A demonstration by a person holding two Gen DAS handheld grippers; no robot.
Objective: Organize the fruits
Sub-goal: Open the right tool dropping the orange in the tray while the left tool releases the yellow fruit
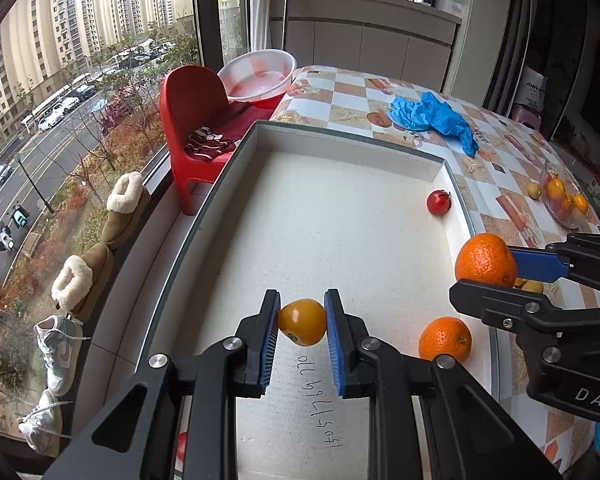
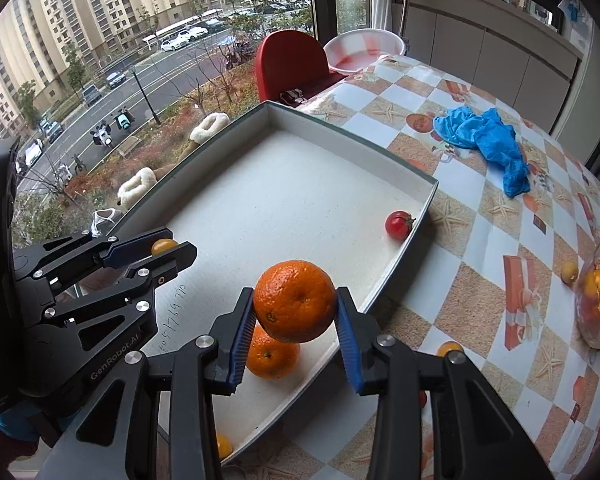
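A shallow white box (image 1: 340, 140) (image 2: 400, 240) lies on the checkered table. My left gripper (image 1: 302, 322) is shut on a small yellow-orange fruit (image 1: 302, 322) and holds it over the box floor; it also shows in the right wrist view (image 2: 162, 246). My right gripper (image 2: 296, 308) is shut on a large orange (image 2: 296, 300) above the box's right side; the orange also shows in the left wrist view (image 1: 485, 260). A second orange (image 1: 445, 339) (image 2: 272, 354) lies in the box below it. A small red fruit (image 1: 439, 202) (image 2: 398, 224) rests against the box's right wall.
A clear bag of fruit (image 1: 564, 198) (image 2: 596, 304) and a loose yellow fruit (image 2: 569, 272) lie on the table at right. Blue gloves (image 1: 432, 114) (image 2: 488, 140) lie beyond the box. A red chair (image 1: 192, 120) and a pink basin (image 1: 260, 76) stand at the far left by the window.
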